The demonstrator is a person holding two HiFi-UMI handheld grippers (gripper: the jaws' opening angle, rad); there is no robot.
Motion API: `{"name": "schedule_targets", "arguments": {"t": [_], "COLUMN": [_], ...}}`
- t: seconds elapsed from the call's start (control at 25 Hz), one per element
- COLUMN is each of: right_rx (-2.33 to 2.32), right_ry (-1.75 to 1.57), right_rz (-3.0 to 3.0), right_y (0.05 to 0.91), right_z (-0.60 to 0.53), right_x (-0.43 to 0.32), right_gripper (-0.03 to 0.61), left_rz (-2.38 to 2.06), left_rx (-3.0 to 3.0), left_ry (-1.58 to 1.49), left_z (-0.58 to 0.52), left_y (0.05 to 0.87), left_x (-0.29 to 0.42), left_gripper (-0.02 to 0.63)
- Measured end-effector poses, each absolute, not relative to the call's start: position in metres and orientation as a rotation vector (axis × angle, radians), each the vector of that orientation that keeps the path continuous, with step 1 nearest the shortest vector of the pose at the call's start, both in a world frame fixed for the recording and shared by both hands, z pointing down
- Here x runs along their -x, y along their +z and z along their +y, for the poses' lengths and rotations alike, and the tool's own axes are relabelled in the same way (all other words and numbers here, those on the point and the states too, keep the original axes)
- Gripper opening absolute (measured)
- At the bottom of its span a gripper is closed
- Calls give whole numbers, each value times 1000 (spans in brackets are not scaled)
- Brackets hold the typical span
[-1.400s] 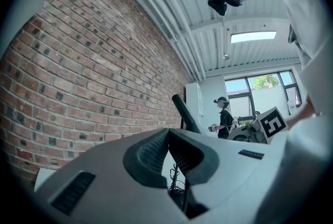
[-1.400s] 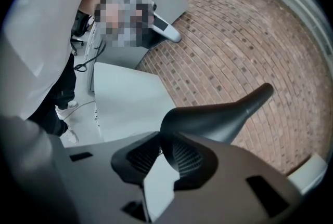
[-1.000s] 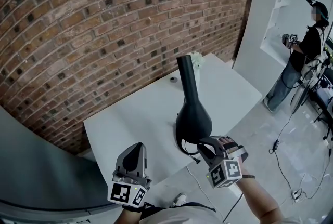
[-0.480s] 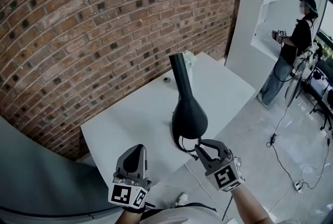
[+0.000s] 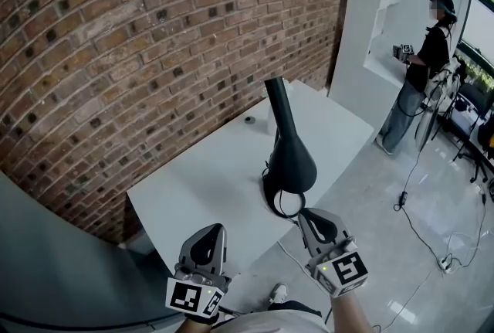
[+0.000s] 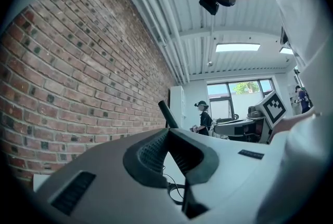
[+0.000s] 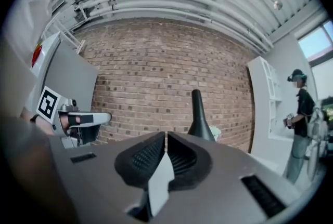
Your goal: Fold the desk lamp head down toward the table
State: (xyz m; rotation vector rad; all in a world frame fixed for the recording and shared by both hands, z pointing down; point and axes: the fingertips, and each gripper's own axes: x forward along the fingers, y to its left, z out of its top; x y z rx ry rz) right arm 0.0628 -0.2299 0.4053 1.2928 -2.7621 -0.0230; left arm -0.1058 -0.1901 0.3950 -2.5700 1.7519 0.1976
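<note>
The black desk lamp (image 5: 289,161) stands on the white table (image 5: 201,177), its narrow end up and its bulbous part low, with a looped black cable (image 5: 282,205) at its foot. It also shows as the lamp (image 6: 167,113) and the lamp (image 7: 200,116) past the jaws. My right gripper (image 5: 310,215) points at the lamp's foot just short of the cable loop; its jaws have just been closing and meet with nothing between them (image 7: 165,135). My left gripper (image 5: 213,231) hangs at the table's front edge, left of the lamp, shut and empty (image 6: 167,131).
A brick wall (image 5: 154,38) runs behind the table. A small dark object (image 5: 249,120) lies near the table's back edge. At the far right a person (image 5: 421,69) stands holding grippers, and cables (image 5: 432,246) lie on the pale floor.
My right gripper has rolled upright, risen and closed its jaws beside the lamp's cable. The left gripper has shifted a little toward the table. The lamp stands as before.
</note>
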Motion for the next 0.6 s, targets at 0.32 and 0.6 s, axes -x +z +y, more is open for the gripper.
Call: {"name": "schedule_targets", "arguments": {"t": [0.32, 0.6], "right_rx": [-1439, -1468], "right_ry": [74, 88], "right_rz": [-2818, -2795], "right_y": [369, 372], "right_z": [-184, -164], "right_x": [-62, -63], "right_gripper": [20, 20], "left_rz": [1689, 1654], "left_rx": [2622, 2648], "left_ry": [259, 274], "left_z": [-161, -148], "left_y": [390, 389], "left_x": [117, 115], "left_gripper": [8, 8]}}
